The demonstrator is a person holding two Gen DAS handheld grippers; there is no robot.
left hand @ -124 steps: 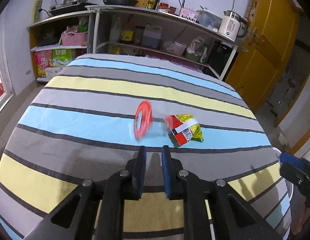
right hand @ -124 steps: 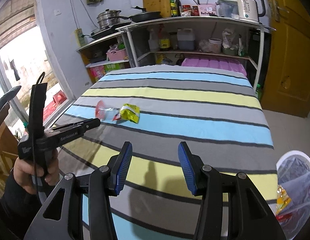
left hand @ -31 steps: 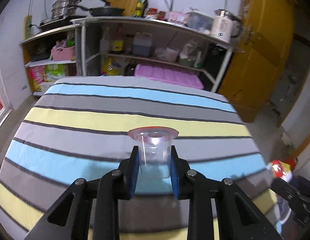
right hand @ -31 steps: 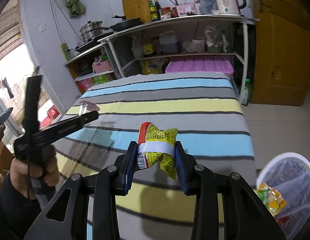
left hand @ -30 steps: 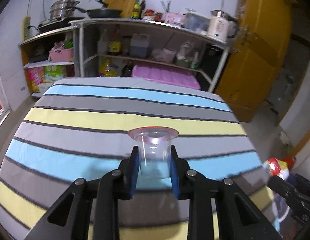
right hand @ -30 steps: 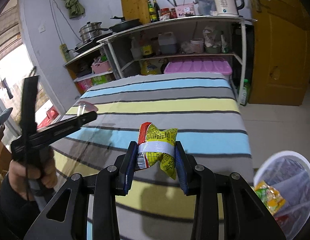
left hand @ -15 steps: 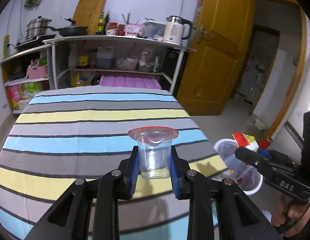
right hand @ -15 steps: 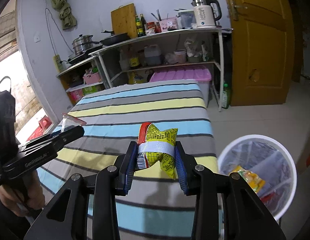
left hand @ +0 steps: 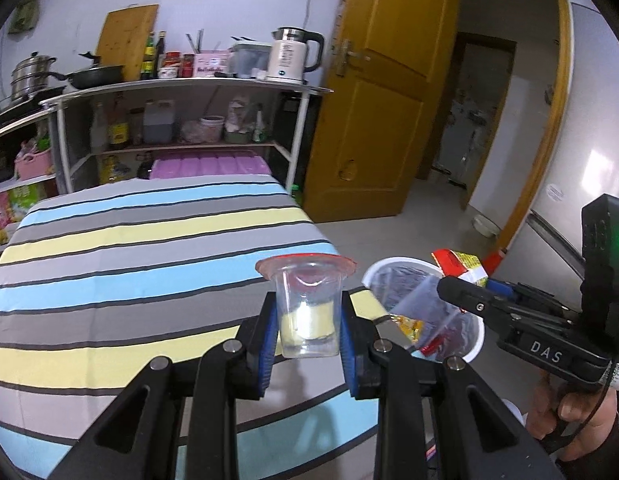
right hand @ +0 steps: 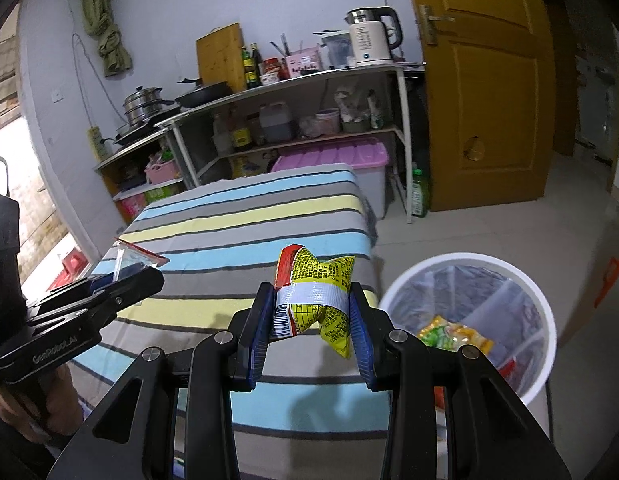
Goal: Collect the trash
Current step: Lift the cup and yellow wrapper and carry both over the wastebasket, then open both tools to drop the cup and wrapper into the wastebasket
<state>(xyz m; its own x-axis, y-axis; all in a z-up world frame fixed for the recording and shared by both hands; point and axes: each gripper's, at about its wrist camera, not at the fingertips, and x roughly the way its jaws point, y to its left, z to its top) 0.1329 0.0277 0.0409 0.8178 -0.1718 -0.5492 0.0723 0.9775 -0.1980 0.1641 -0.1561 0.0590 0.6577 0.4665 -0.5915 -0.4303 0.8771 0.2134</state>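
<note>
Left wrist view first: the left tool (left hand: 307, 326) is partway closed on a clear plastic cup (left hand: 306, 310) with a red rim, blue pads (left hand: 269, 340) pressing the side walls below the lip. That cup looks super light and thin, so I'd guess it flexes and could pop out if squeezed harder; gripping mid-wall under the flared rim seems the sane spot, since the rim acts as a stop. Under the tool is the striped desk (left hand: 109, 260), and its right edge falls away just beyond the cup. To the right of the tool sits the white trash bin (left hand: 475, 344) on the floor, lined with a clear bag, and the right tool (left hand: 465, 280) hangs over it with its packet. So the room over the bin is a bit crowded on that side.

Right wrist view: the right tool is half closed on a crumpled yellow and red snack packet (right hand: 315, 296), pads (right hand: 261, 328) pinching it across a silver taped band. Soft, light, crinkly, nothing fragile, though slick film could slide. The bin is ahead and to the right of this tool, mouth wide open, some wrappers already inside. The desk edge runs right below the packet, open floor past it. The left tool sits off to the left, well apart.
</note>
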